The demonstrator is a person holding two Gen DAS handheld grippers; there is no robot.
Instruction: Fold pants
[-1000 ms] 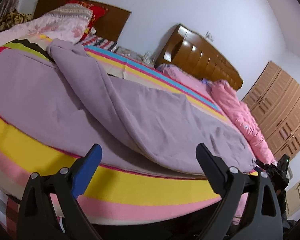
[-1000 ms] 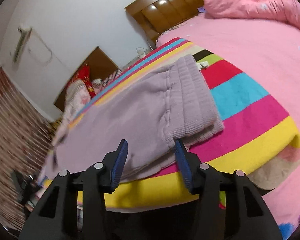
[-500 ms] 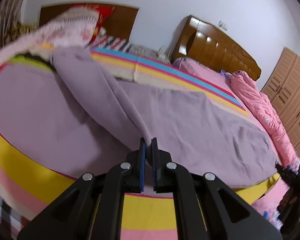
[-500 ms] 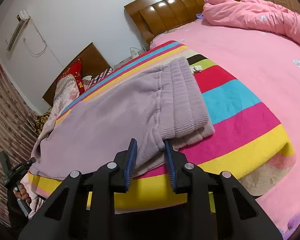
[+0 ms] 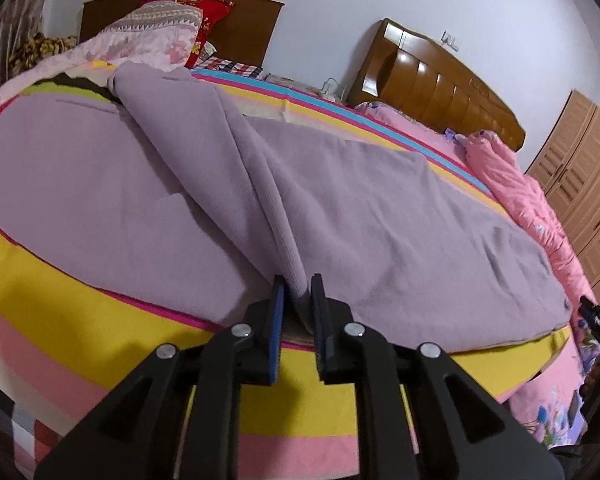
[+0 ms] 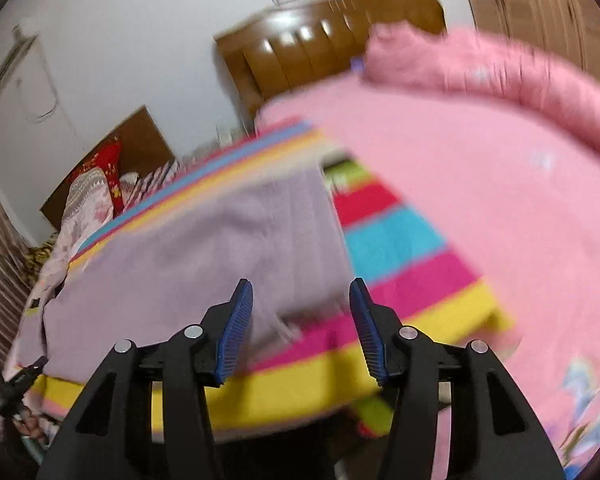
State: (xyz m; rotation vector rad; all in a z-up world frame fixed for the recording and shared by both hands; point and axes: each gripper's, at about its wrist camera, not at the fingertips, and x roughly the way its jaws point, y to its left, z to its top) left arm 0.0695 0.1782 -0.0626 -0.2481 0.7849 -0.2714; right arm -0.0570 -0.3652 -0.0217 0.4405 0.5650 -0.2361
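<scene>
Lilac pants [image 5: 380, 208] lie spread along the near edge of a striped blanket [image 5: 100, 288], with one leg folded over in a ridge. My left gripper [image 5: 298, 280] pinches the near end of that ridge; its jaws are opening slightly, but the cloth is still squeezed between the pads. In the blurred right wrist view, the waistband end of the pants [image 6: 220, 240] lies ahead. My right gripper [image 6: 300, 286] hangs just before the pants' near corner, jaws opening and wide apart. The cloth lies between and beyond the tips, and the pads do not press on it.
The blanket covers a bed with a pink sheet [image 6: 480, 200] and a rolled pink quilt [image 5: 516, 184]. A wooden headboard [image 5: 432, 80] and pillows [image 5: 156, 36] stand at the far wall, and a wardrobe [image 5: 580, 184] on the right. The bed's front edge drops off just below the grippers.
My left gripper went from wide open to pinching the fold of the pants leg, then eased a little. My right gripper narrowed on the waistband corner, then opened and lifted away.
</scene>
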